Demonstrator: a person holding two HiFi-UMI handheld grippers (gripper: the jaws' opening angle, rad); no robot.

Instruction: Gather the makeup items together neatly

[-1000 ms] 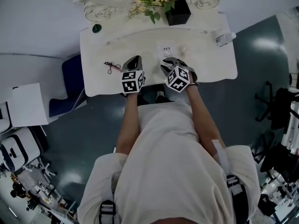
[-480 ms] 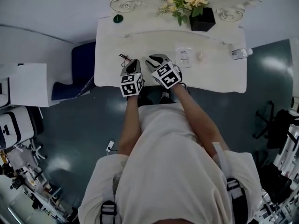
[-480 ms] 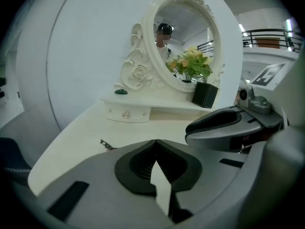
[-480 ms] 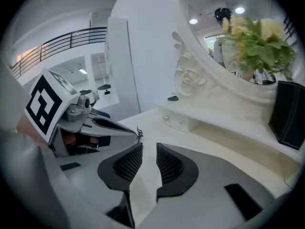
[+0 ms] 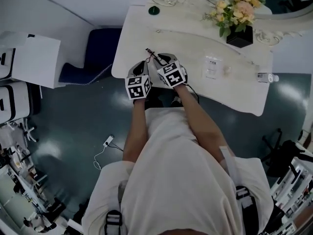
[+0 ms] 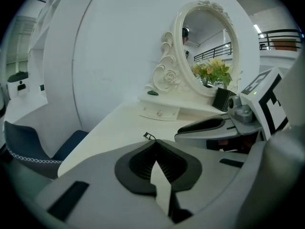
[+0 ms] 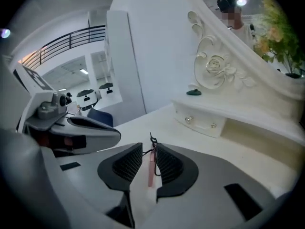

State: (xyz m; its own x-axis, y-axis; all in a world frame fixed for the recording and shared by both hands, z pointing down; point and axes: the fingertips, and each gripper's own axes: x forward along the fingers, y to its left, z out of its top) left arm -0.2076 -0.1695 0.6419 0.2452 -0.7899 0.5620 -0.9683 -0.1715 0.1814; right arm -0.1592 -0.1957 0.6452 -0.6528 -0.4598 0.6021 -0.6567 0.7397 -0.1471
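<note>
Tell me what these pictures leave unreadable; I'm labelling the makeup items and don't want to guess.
Packet: print too small, head view.
Pale item beside it: too small to name, head view.
Bottle: label unreadable, too small, head view.
Black tool: near end hidden under the right gripper, head view.

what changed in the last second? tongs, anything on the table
The left tongs and right tongs both slid along the table toward its left end, away from the sachet. The right tongs now straddle the small pink-and-black tool, jaws apart, not gripping it; the left tongs sit closed beside them, empty. Nothing was picked up or released. Tool, sachet, bottle and flowers lie where they were.
</note>
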